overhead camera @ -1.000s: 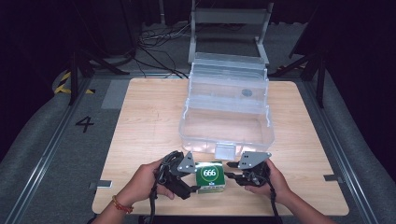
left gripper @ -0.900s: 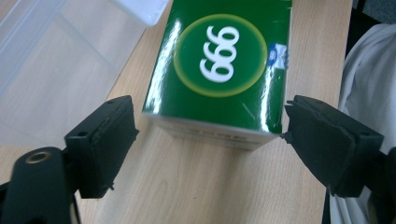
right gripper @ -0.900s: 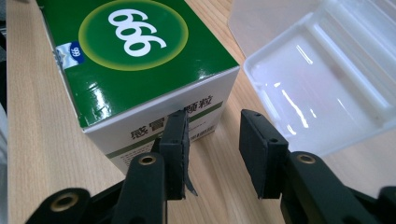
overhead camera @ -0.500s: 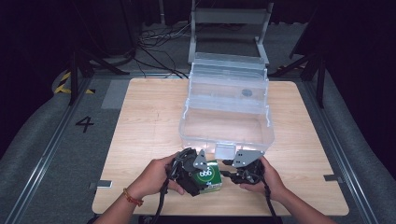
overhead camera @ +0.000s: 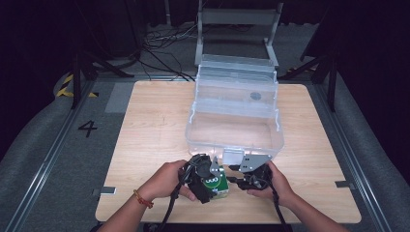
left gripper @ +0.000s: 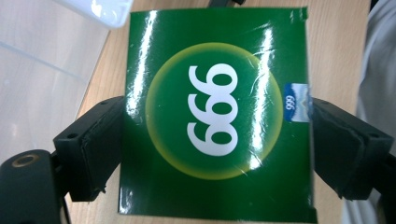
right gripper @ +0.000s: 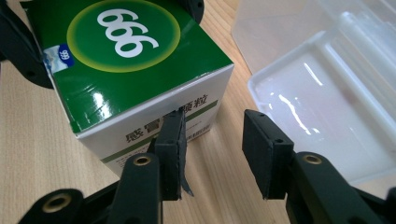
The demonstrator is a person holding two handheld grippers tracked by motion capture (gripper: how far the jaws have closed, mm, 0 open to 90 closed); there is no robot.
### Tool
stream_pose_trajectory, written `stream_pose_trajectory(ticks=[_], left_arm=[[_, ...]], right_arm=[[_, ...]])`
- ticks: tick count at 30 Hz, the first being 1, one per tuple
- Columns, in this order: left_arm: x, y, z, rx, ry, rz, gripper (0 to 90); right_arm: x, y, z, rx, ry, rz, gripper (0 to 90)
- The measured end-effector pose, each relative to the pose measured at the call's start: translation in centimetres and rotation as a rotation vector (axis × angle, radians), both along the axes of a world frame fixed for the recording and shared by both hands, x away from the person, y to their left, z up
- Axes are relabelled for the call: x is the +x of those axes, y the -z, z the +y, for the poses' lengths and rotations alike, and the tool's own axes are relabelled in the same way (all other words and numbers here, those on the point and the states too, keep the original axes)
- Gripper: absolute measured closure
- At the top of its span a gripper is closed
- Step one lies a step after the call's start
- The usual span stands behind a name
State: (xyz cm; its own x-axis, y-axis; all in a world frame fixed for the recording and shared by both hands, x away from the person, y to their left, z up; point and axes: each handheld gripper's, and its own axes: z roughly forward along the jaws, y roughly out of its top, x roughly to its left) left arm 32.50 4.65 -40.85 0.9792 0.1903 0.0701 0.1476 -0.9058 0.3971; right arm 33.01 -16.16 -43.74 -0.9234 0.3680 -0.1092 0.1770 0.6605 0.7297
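Left tongs [left gripper: 217,135] clamped across green box [left gripper: 215,112]; right tongs [right gripper: 212,144] apart, empty beside it. Risk: glossy box slipping, striking clear bin [overhead camera: 234,121].

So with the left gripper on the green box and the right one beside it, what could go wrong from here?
The left gripper clamps the green box by its glossy sides, so it might slip when lifted. The right gripper, jaws open and empty, has one pad against the box's white side and could nudge it askew. The clear bin stands close behind, so a low carry could catch its front wall.
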Motion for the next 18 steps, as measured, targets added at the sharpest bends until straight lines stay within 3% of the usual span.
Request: stream_pose_trajectory(ticks=[5, 9, 12, 18], left_arm=[[0.2, 0.4, 0.1, 0.047, -0.007, 0.031, 12.1], [0.2, 0.8, 0.4, 0.080, 0.001, 0.066, 11.6], [0.2, 1.1, 0.2, 0.119, 0.026, 0.055, 12.2], [0.3, 1.0, 0.1, 0.151, 0.043, 0.064, 13.1]], right_arm=[[0.0, 0.0, 0.6, -0.004, -0.011, -0.007, 59.1], [-0.3, 0.2, 0.7, 0.024, -0.013, -0.002, 57.3], [-0.5, 0.2, 0.7, 0.019, -0.021, -0.001, 53.8], [-1.1, -0.7, -1.4, 0.021, -0.019, -0.010, 48.3]])
